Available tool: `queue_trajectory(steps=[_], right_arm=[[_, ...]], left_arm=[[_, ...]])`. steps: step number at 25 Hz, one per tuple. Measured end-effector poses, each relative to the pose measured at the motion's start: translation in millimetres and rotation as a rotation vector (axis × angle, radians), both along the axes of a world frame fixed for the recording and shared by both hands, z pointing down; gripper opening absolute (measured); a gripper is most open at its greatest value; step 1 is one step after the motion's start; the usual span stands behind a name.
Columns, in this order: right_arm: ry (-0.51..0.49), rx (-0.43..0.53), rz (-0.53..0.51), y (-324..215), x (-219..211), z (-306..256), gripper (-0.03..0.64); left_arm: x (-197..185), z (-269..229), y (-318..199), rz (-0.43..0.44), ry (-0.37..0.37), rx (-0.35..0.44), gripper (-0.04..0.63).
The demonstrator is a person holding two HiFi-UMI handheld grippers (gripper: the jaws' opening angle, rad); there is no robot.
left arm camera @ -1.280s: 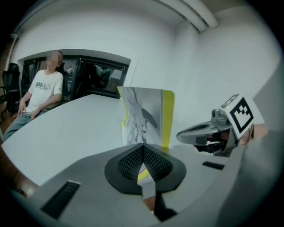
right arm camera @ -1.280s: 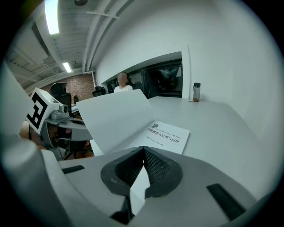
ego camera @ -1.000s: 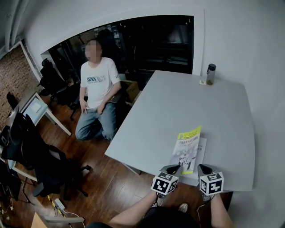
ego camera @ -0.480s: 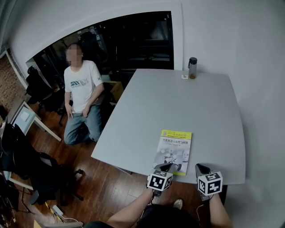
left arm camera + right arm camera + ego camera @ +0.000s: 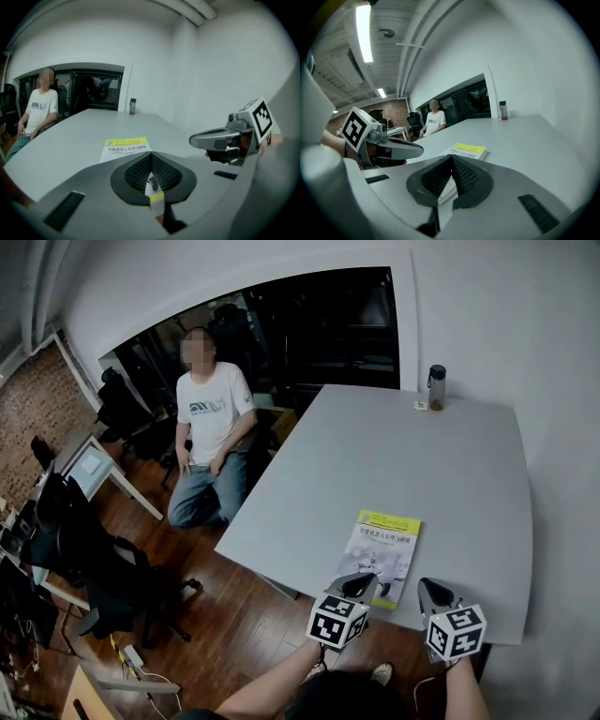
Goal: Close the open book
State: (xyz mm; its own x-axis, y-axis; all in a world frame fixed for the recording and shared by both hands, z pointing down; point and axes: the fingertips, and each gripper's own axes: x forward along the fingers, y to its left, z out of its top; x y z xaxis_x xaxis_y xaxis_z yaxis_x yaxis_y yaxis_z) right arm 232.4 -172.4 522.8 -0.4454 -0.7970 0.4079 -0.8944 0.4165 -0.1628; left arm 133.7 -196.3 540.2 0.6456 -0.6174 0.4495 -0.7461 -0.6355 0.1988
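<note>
Yellow-and-white paperback book (image 5: 382,557) lies closed, flat on the grey table (image 5: 403,456), near the front edge. Grey left gripper (image 5: 360,584) and right gripper (image 5: 428,591) hover at its near end, jaws together, empty. Risks: unpressed cover springs open, or a nudge slides it off.

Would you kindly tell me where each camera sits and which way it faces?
Head view: on the person's head, looking steeply down at the table and closed book; forearms, left gripper and right gripper show.
Left gripper view: on the left gripper, along its shut jaws toward the book; right gripper at right.
Right gripper view: likewise from the right gripper; left gripper at left.
Both gripper views share book, bottle, seated person.
</note>
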Motion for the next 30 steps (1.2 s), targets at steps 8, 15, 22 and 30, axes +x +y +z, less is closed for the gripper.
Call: queue_trajectory(steps=[8,15,22,30], right_arm=[[-0.001,0.156,-0.047,9.1,-38.3,-57.9,0.005],[0.011,0.241,-0.025,45.5,-81.6,-99.0,0.005],[0.025,0.27,-0.012,82.1,-120.2,-114.7,0.005],[0.024,0.302,0.006,110.8,-139.6,-131.3,0.005]], left_arm=[[-24.1,-58.9,19.0,-0.02,0.03,0.102,0.005],[-63.0,-93.7,56.0,0.001,0.078,0.153,0.005],[-92.0,-115.2,92.8,0.033,0.087,0.187,0.005],[-107.7,-134.1,121.9,0.057,0.11,0.226,0.005]])
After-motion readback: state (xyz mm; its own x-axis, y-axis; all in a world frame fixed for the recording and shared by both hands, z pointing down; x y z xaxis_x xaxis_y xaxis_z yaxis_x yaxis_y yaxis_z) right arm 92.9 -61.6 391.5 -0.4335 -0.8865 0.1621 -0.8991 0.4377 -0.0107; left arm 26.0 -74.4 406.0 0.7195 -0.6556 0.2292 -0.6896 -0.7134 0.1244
